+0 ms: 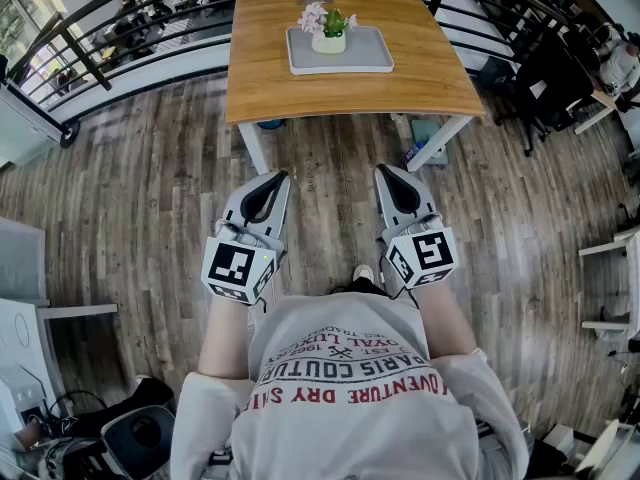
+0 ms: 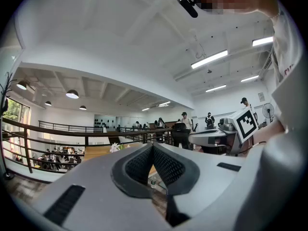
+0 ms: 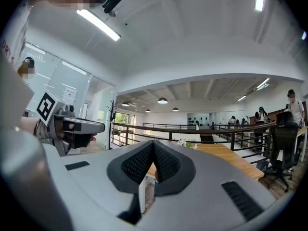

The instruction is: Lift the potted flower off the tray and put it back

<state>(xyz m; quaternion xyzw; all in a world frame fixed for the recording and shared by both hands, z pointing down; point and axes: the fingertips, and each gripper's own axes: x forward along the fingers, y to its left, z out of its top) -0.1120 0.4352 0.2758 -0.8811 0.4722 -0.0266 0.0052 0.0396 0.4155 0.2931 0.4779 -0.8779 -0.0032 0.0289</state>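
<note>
desk (image 1: 350, 88): wooden top, white legs | floor (image 1: 140, 198): grey-brown planks | railing (image 1: 90, 23): dark, curving behind desk | chair (image 1: 550, 68): black, right of desk | bottle (image 1: 412, 154): on floor by desk's right leg | lights (image 2: 209, 59): ceiling strips, lit | people (image 2: 185, 120): standing, far side of room

Overhead and level views, table (image 1: 268, 80) shared

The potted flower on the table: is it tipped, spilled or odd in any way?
Nothing stands out. The potted flower stands upright on the grey tray, which lies flat on the wooden table; no spill shows. The left tongs and right tongs are shut, empty, short of the table.
</note>
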